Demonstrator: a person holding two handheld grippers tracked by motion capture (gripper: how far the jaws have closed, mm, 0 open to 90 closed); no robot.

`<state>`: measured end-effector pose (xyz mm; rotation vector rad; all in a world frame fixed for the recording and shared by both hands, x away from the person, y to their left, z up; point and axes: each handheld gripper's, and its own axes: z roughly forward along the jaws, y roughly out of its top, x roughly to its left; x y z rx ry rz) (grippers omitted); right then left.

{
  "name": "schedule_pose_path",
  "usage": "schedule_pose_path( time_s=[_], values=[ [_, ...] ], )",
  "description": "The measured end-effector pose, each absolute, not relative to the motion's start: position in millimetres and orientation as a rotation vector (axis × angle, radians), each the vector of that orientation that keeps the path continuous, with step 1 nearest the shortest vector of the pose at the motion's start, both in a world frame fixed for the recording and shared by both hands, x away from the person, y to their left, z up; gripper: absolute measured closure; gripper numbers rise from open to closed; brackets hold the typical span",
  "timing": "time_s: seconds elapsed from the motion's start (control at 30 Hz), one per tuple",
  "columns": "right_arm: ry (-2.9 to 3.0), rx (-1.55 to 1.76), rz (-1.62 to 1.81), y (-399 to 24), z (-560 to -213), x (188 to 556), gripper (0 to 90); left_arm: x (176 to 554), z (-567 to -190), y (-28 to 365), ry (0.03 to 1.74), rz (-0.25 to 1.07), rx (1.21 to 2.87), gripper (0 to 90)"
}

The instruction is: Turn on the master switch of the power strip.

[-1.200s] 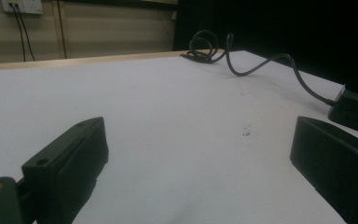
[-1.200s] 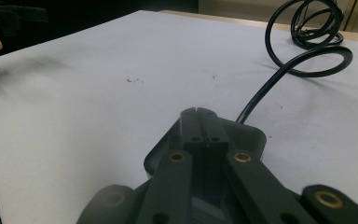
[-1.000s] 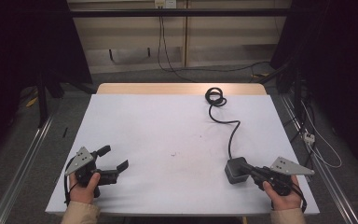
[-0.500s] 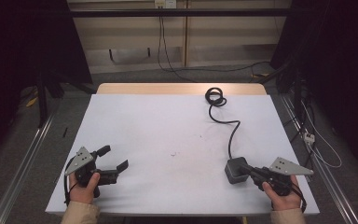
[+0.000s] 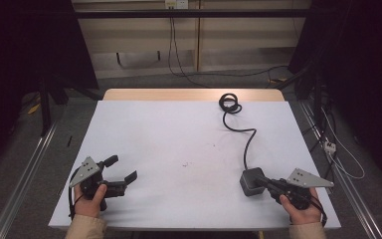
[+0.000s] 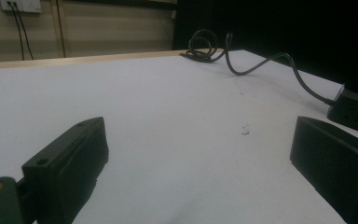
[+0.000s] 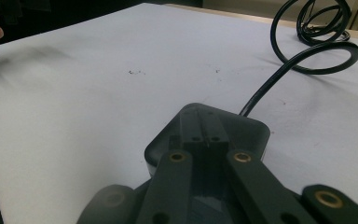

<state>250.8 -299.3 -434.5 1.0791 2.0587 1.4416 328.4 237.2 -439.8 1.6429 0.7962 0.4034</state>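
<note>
Change: nothing has moved since the earlier frame.
Surroundings: coiled cord (image 5: 235, 117) trails across the bare table (image 5: 169, 144).
Power cube (image 5: 251, 181): near table's right front, right gripper (image 5: 264, 183) jaws together, tips resting on top.
Left gripper (image 5: 122, 170): jaws apart, empty.

A white table (image 5: 179, 139) with a wooden far edge stands on a grey floor (image 5: 144, 82). Metal rails (image 5: 22, 172) run along both sides. A wall socket (image 5: 175, 4) feeds dangling wires (image 5: 171, 45) behind.
</note>
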Motion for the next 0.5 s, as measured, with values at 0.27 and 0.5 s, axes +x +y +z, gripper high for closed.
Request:
schedule_pose_path(
  time_s=[0.27, 0.5],
  values=[
    [2.070, 1.062, 1.435, -299.4, -434.4, 251.1, 90.0, 328.1, -439.6, 237.6, 0.802, 0.405, 1.636, 3.9],
    [2.072, 1.075, 1.444, -300.2, -435.4, 251.5, 90.0, 328.1, -439.5, 237.7, 0.800, 0.407, 1.640, 3.8]
  ],
)
